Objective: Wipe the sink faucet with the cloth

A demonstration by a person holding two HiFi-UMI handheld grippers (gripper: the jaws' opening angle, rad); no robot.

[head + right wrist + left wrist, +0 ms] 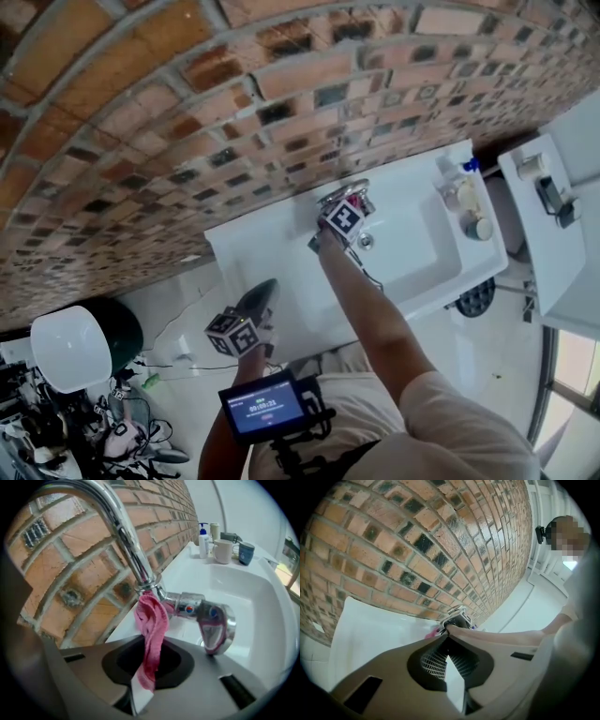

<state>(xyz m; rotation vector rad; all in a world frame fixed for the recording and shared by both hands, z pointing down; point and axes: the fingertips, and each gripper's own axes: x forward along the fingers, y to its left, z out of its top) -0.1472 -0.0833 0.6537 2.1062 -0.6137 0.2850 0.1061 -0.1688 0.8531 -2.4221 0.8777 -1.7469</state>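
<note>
Brick wall (187,112) behind, white sink (272,246) set against it. Chrome faucet (126,541) stands at the sink's back edge. Its spout rises from the base and arches up and over the R gripper view, while its body w/ lever (213,620) sticks out sideways to that view's right. So there are two axes to cover: spout near-vertical, body near-horizontal.

R gripper (140,698) is right at the faucet, jaws clamped on the pink cloth (152,625). L gripper (448,641) is held well apart, off the sink's front-left corner, jaws all but together w/ nothing btwn them. R is the working hand and by far the nearer.

The cloth runs as a twisted strip straight ahead and up from the R jaws. Its top end touches the faucet where spout meets body.

Judgement: wiping is under way at the base. Next stroke prob. needs the cloth dragged up along the spout's length, or across the body toward the lever. Only a thin bunched strip makes contact, so coverage per pass looks small.
</note>
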